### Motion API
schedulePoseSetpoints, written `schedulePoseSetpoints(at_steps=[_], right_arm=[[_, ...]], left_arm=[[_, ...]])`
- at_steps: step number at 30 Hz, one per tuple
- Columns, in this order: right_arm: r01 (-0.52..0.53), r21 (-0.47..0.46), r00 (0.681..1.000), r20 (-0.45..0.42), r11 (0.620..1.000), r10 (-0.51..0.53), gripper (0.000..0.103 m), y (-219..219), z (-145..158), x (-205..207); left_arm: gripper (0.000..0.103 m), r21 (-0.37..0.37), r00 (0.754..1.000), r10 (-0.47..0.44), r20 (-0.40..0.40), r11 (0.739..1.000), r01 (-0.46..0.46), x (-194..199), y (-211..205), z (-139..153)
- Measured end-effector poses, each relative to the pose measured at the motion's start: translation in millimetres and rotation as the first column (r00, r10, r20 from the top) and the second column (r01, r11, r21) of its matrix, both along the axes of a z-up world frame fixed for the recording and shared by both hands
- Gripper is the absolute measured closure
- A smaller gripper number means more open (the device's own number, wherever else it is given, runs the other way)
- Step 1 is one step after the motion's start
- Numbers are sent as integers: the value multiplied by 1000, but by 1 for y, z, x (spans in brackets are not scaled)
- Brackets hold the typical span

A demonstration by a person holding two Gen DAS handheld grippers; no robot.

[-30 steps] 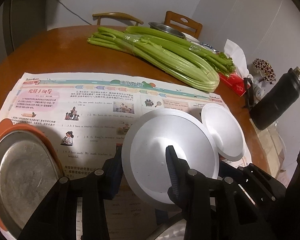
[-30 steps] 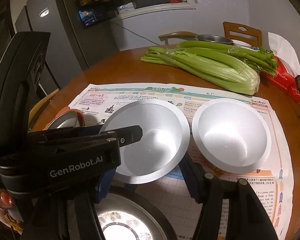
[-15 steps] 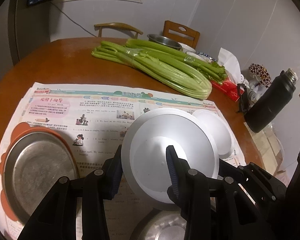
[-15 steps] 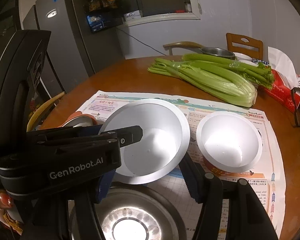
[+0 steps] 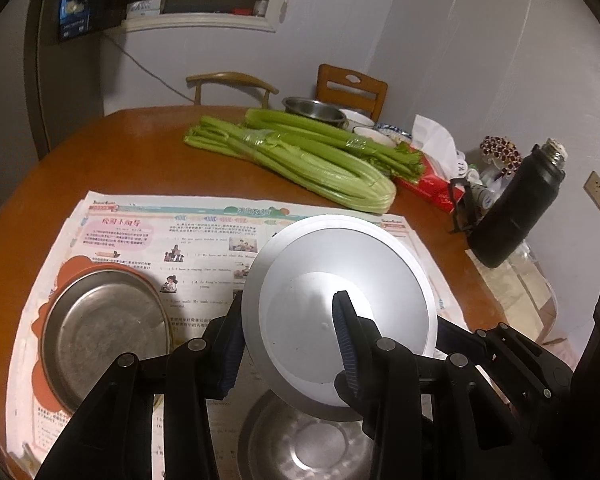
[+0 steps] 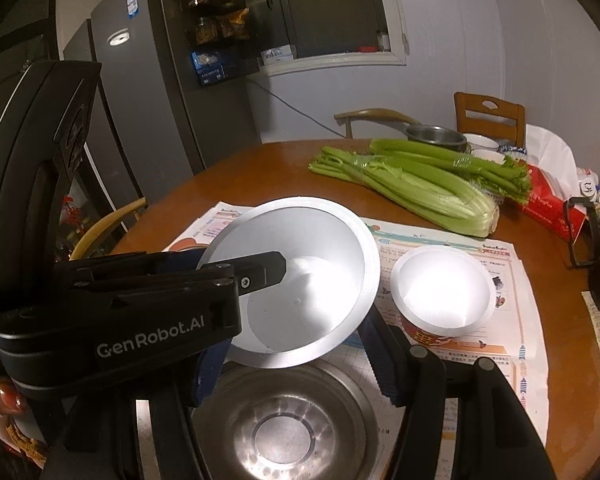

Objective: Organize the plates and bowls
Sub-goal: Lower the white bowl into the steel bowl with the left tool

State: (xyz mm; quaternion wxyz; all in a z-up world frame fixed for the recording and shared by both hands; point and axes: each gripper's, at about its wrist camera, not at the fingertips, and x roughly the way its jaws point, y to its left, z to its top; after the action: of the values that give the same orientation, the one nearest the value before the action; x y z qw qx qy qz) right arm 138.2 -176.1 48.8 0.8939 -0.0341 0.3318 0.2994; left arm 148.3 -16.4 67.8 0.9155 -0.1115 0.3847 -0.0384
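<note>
A white bowl (image 5: 340, 280) hangs tilted above the table, held from two sides. My left gripper (image 5: 288, 304) is shut on its rim, one finger (image 5: 344, 336) inside the bowl and the other outside. My right gripper (image 6: 292, 344) is shut on the same white bowl (image 6: 300, 264) from underneath, a finger at either side of it. A smaller white bowl (image 6: 444, 292) with a red side stands on the newspaper (image 6: 512, 340) to the right; the left wrist view hides it. Directly below sits a steel bowl (image 6: 284, 432). A steel plate (image 5: 104, 332) rests on an orange mat at the left.
Two celery bundles (image 5: 300, 156) lie across the round wooden table (image 5: 120, 152). Behind them are a steel basin (image 5: 316, 108) and small bowls. A red tissue box (image 5: 424, 184) and a black flask (image 5: 516, 208) stand at the right edge. Chairs and a fridge (image 6: 148, 92) ring the table.
Both grippers have risen together with the white bowl. The smaller white bowl stayed on the newspaper and slid behind the held bowl in the left view. The steel bowl has come into view underneath.
</note>
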Motion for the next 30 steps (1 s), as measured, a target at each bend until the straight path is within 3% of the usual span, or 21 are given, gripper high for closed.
schedulePoseSetpoints(at_steps=[10, 30], right_arm=[[2, 8, 1000, 15, 1000, -2, 41, -20, 13, -32], [-51, -26, 996, -72, 998, 49, 40, -34, -22, -61]], left_arm=[[61, 10, 1000, -23, 8, 1000, 23, -29, -19, 10], [61, 3, 996, -30, -89, 1000, 30, -60, -31, -29]])
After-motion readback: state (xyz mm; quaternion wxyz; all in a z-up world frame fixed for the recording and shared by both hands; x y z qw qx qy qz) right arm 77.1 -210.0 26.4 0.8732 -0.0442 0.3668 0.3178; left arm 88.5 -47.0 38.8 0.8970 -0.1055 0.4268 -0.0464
